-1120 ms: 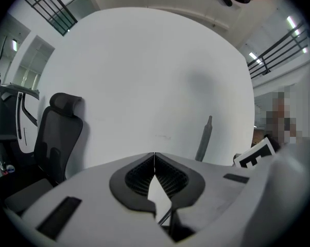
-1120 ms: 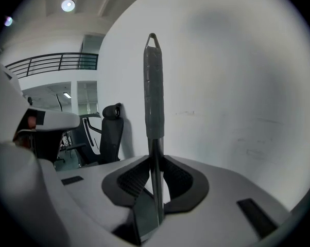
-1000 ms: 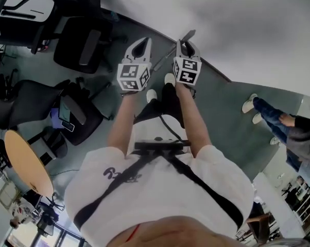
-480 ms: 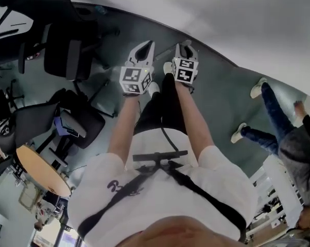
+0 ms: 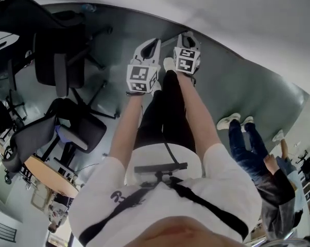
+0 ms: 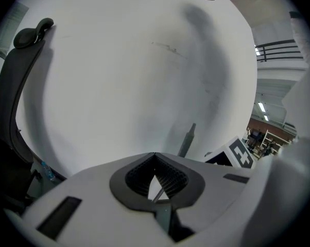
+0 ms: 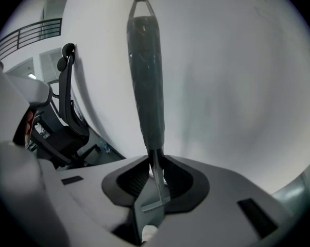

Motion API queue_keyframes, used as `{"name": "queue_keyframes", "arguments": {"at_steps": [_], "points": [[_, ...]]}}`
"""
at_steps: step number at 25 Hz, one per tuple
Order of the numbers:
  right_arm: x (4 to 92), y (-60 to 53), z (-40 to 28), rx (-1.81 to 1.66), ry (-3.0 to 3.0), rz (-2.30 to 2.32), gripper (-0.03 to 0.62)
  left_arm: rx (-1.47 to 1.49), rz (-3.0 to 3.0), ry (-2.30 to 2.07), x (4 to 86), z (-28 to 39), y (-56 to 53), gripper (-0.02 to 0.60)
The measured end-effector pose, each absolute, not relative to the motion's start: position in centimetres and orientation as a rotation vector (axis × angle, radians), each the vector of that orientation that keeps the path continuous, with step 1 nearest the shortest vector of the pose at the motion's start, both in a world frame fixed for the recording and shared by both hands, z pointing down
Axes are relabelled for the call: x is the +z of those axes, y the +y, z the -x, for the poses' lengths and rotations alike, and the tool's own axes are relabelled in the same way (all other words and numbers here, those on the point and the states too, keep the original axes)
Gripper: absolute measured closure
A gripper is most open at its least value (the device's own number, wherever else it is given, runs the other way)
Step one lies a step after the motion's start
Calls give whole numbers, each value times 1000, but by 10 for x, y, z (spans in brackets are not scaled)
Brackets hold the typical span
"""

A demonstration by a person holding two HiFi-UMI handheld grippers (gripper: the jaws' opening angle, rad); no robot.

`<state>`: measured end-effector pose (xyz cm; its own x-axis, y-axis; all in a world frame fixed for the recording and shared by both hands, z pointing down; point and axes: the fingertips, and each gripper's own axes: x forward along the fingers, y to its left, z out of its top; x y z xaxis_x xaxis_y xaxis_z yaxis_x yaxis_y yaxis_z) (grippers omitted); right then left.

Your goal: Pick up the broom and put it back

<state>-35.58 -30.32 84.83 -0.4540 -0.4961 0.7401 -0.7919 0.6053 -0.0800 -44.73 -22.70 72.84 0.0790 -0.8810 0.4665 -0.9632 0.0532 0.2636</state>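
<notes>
The broom's dark grey handle stands straight up in the right gripper view, against the white wall. My right gripper is shut on the thin metal shaft just under that handle. In the left gripper view the handle's top pokes up to the right of my left gripper. Its jaw tips meet, with a thin rod that looks like the same shaft caught in the gap behind them. From the head view both grippers, left and right, are held out side by side above the person's shoes. The broom's head is hidden.
A white wall curves along the grey floor just ahead. Black office chairs and a round wooden table crowd the left. Another person in jeans stands at the right. A small bottle lies at the wall's foot.
Both grippers have sunk together with the broom toward the floor by the wall. The bystander at the right has walked to another spot.
</notes>
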Motion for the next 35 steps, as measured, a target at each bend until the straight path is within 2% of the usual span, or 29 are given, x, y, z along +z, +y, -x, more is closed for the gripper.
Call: {"name": "queue_keyframes", "arguments": {"at_steps": [12, 25, 35], "points": [[870, -391, 366, 604, -2108, -1200, 500, 170, -1841, -1800, 752, 457, -261, 569], [881, -388, 370, 620, -2116, -1099, 500, 170, -1838, -1793, 754, 454, -262, 569], [872, -378, 347, 624, -2114, -1065, 499, 187, -1825, -1803, 746, 444, -254, 569]]}}
